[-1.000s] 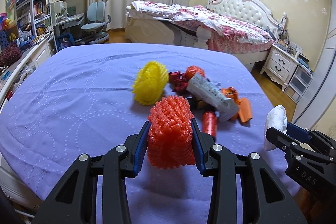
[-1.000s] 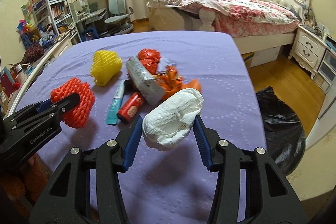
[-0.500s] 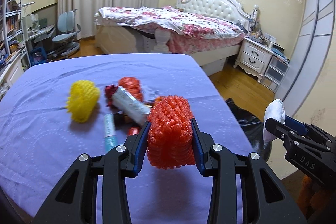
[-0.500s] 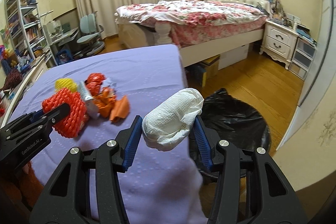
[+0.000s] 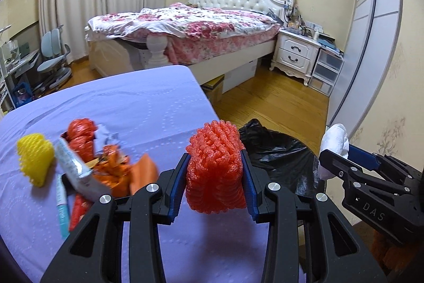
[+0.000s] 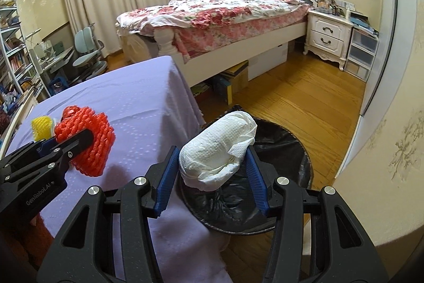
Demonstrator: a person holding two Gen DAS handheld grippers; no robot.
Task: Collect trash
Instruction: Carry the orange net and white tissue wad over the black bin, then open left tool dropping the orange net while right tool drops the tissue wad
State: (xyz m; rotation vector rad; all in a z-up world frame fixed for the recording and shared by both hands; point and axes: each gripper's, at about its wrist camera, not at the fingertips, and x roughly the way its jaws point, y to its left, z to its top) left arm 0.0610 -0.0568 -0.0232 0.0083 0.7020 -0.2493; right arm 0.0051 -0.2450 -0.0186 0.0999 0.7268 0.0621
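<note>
Two pieces of trash are held in the air, one in each gripper. The left gripper (image 5: 214,177) clamps a red foam fruit net (image 5: 214,169), a ribbed, squashy mesh sleeve bunched into a rough block, its blue ridged pads pressing both sides; it hangs over the near edge of the lavender tablecloth (image 5: 148,108), close to the table's right edge. The right gripper (image 6: 212,166) is closed on one crumpled white paper wad (image 6: 217,150), soft and quilted, shaped like a fat roll, which sits directly above the round bin lined with a glossy black bag (image 6: 286,150) on the wooden floor. One such bin shows, just beside the table's corner. On the cloth, well to the left of the red net, lies a loose heap of remaining trash: one yellow foam net (image 5: 34,158) of the same ribbed mesh, one red crinkled plastic bag (image 5: 79,134), one silvery foil wrapper (image 5: 76,171), orange crumpled wrappers (image 5: 116,171), and one slim teal tube (image 5: 62,211) at the front. The cloth is a thin fabric embossed with dotted circles. Beyond stand one bed with a floral cover (image 5: 185,25) and a tufted white headboard, and one white two-drawer nightstand (image 5: 296,55).
</note>
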